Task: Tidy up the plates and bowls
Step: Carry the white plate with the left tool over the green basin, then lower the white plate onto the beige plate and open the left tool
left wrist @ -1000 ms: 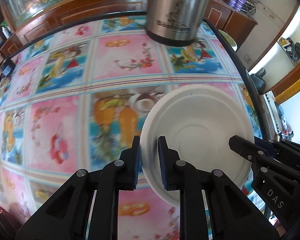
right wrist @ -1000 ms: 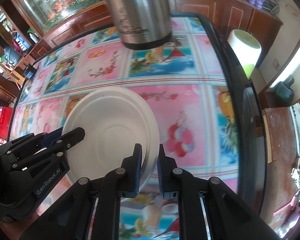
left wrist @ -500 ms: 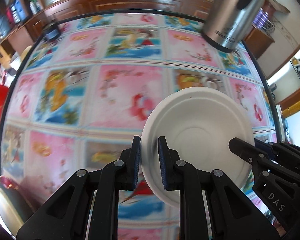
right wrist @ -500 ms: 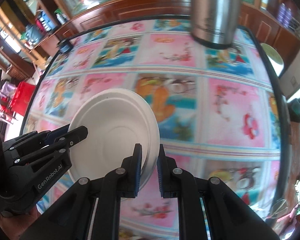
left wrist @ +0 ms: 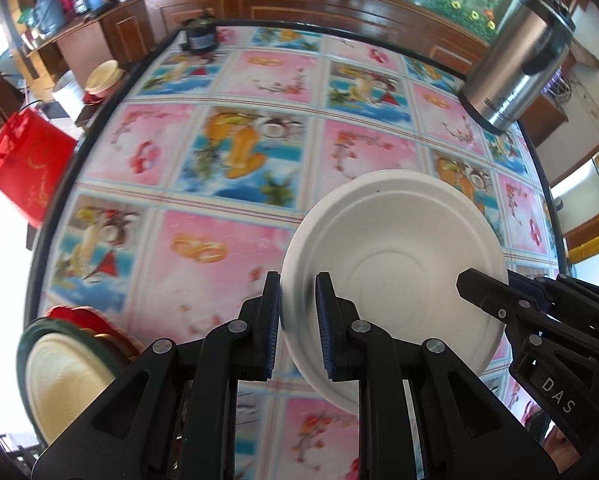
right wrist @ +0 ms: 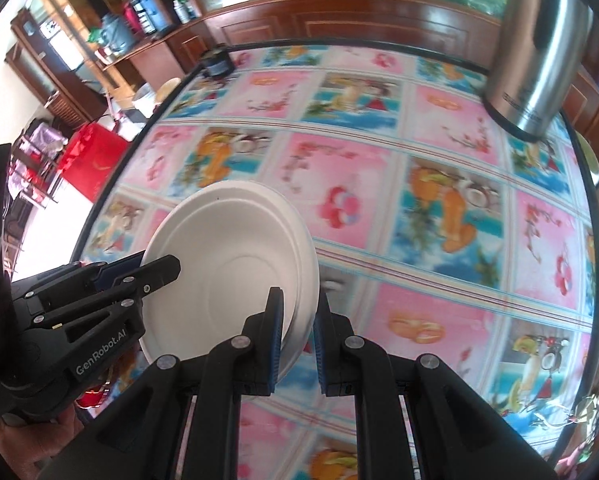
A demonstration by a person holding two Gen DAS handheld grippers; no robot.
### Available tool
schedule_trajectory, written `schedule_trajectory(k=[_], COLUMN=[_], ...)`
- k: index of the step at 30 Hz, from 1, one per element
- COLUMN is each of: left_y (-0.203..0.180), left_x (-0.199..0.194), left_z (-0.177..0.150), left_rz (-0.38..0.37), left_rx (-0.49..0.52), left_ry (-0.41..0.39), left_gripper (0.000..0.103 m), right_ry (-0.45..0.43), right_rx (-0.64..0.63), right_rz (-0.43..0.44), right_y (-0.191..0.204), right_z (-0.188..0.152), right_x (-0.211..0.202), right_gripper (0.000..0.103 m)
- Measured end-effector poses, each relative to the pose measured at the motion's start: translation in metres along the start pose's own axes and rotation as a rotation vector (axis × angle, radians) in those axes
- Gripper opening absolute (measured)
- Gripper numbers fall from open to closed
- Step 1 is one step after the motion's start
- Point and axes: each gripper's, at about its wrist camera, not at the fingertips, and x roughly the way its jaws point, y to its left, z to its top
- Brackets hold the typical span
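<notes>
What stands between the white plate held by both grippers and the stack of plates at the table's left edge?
Nothing visible does. The white plate is held above the table by the left gripper and right gripper; only bare patterned cloth lies before the plate stack.

White plate [left wrist: 395, 248], pink-blue pictured tablecloth [left wrist: 235, 152]

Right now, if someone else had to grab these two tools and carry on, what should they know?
Left gripper: shut on the white plate's left rim.
Right gripper: shut on its opposite rim.
The plate is held between both, above the patterned table.
A stack of cream, green and red plates sits at the table's near-left edge.
Done: plate picked up.
Left: set it down, probably on that stack.
</notes>
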Motion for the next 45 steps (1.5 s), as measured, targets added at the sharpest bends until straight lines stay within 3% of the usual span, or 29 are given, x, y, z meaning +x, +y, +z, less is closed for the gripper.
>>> schedule_trajectory(k=[23,33,45], left_y=[0.142,0.17,0.185], left_x=[-0.076,-0.078,-0.074], left_z=[-0.055,-0.079,-0.099], left_rz=[0.117,0.152,0.16], left_rx=[-0.195,-0.241,-0.268], left_ry=[-0.085,-0.063,-0.035], left_gripper=[0.017,0.017,0.017], right_ry=[0.017,0.053,0.094], right_rx=[-0.258,-0.346,-0.398], right_rz=[0.109,0.126,0.133], right_y=[0.154,0.196,0.216], right_z=[-0.005,-0.016,-0.032], right_x=[0.007,0.02,0.026], right_gripper=[0.014,0.015,0.017])
